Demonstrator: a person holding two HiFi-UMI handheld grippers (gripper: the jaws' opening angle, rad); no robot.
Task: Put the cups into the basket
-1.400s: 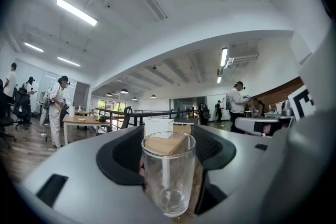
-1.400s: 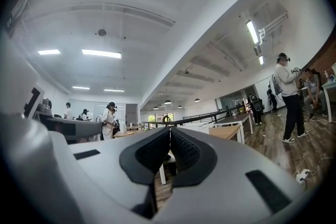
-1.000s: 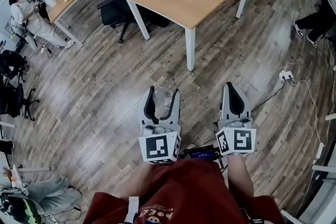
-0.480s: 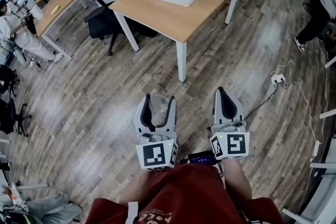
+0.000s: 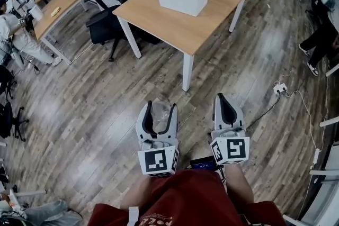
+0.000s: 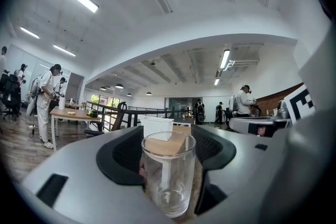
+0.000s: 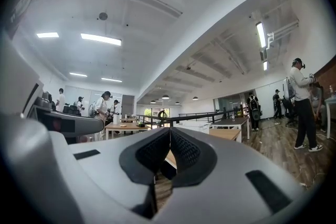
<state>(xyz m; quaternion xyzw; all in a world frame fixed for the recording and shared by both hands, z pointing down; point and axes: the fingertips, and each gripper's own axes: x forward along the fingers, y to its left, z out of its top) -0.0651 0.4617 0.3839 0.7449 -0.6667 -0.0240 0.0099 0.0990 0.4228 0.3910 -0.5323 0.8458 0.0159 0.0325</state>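
Between the jaws of your left gripper (image 5: 160, 108) stands the cup (image 6: 168, 173), a clear, smooth-walled glass tumbler, round and straight-sided, upright with its mouth up and nothing in it. Your left gripper's black pads (image 6: 212, 149), finely ribbed and set in smooth grey curved shells, close on the glass from both sides, so this tool is gripping the cup. Your right gripper (image 5: 221, 98) carries nothing: its two ribbed pads (image 7: 184, 152) meet at the tips, with only a narrow dark gap lower down. You hold both tools side by side just in front of your waist, close to level, their tips aimed toward the table (image 5: 175, 26), each with its square-marked cube (image 5: 158, 160) nearest your body. That table has a pale, matte wooden top on white square legs and stands well apart from you across the floor (image 5: 95, 114), which is grey-brown wood plank with a streaky grain. On its far part sits the basket (image 5: 180, 0), white, rectangular, with slightly flared walls pierced by a grid of small holes
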